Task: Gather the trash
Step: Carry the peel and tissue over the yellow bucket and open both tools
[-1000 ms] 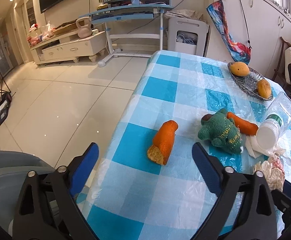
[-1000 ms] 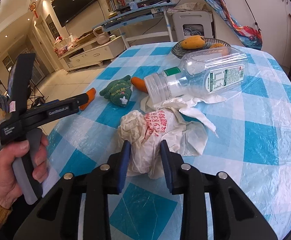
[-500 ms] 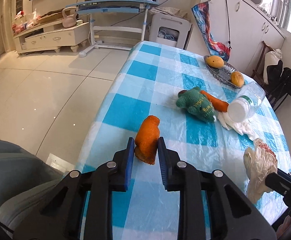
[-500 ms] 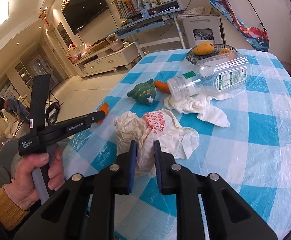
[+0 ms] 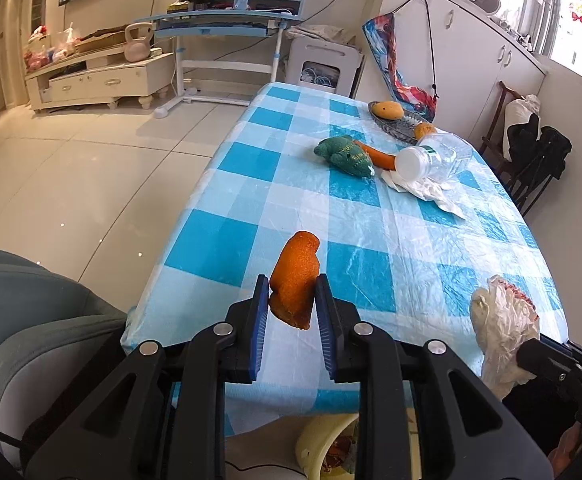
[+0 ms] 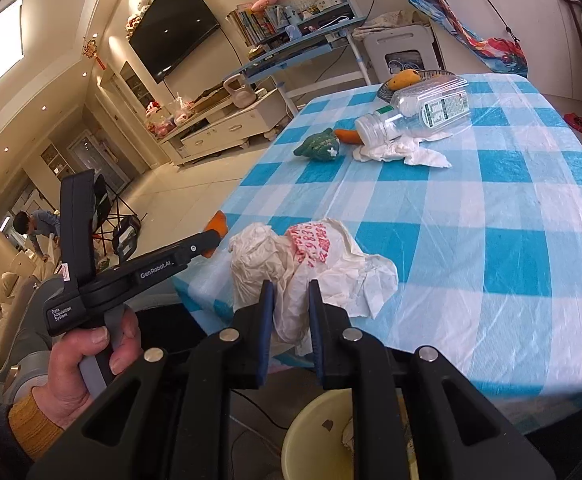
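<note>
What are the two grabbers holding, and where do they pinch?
The left gripper pinches the orange peel at its near end. The right gripper pinches the crumpled bag at its near edge.

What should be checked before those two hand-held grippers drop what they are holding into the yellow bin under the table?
1. Left hand-held gripper clamps the orange peel: ok, both pads press on it.
2. Right hand-held gripper clamps the crumpled plastic bag: ok, pinched between the pads.
3. Peel is off the table: ok, it hangs near the edge.
4. Bag is fully off the table: cannot tell, its loose end looks draped over the cloth.
5. Yellow bin is below the grippers: ok, its rim shows under the table edge.
6. Bin has room: cannot tell, mostly hidden by the grippers.
</note>
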`<state>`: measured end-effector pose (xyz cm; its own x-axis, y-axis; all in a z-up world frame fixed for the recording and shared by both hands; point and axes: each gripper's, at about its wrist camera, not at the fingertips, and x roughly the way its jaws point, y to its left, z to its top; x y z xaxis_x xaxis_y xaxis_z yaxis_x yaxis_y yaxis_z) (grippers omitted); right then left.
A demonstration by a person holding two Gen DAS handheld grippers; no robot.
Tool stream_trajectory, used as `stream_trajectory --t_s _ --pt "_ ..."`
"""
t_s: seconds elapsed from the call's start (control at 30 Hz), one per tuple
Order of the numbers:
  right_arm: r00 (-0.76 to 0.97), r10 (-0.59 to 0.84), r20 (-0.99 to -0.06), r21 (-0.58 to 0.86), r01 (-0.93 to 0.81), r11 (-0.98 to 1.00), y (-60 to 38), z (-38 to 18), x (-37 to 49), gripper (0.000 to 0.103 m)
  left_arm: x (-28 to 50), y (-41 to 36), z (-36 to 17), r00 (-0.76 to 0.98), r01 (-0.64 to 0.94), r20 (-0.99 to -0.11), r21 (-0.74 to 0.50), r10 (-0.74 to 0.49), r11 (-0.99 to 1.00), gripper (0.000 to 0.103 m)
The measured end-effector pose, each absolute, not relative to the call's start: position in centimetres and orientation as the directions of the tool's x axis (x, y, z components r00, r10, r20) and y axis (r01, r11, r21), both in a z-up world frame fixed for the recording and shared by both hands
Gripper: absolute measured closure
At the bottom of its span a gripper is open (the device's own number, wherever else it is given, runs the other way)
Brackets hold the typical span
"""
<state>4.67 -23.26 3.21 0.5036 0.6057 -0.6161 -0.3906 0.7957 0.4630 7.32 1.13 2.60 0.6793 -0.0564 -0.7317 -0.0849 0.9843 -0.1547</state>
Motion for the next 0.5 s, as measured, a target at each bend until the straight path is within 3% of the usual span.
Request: stream_trajectory --t_s 0.5 --pt "0.404 0.503 -0.764 0.375 -0.356 0.856 -24.0 -0.3 -2.2 0.085 0.2 -3.1 0.6 0.615 0.016 -0.773 -0.189 -0.159 0.982 0.081"
